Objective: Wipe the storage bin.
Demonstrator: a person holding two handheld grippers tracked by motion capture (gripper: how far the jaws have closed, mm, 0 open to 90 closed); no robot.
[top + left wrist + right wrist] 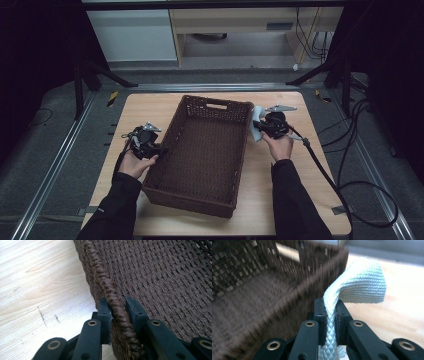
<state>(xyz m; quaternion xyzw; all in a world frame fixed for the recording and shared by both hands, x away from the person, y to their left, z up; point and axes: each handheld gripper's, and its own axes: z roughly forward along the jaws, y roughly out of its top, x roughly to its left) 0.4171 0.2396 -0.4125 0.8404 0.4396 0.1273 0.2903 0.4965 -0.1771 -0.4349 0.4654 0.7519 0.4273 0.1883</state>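
Brown woven basket (207, 150) sits mid-table in the high view, long axis running away from the person, right gripper (262, 127) just outside its far right corner with a pale blue cloth (256, 120), so the basket lies to that gripper's left. Left gripper view: left gripper (117, 308) clamped narrow on the basket's braided rim (105, 282). Right gripper view: jaws pinched tight on the cloth (362, 285), basket wall just beside.
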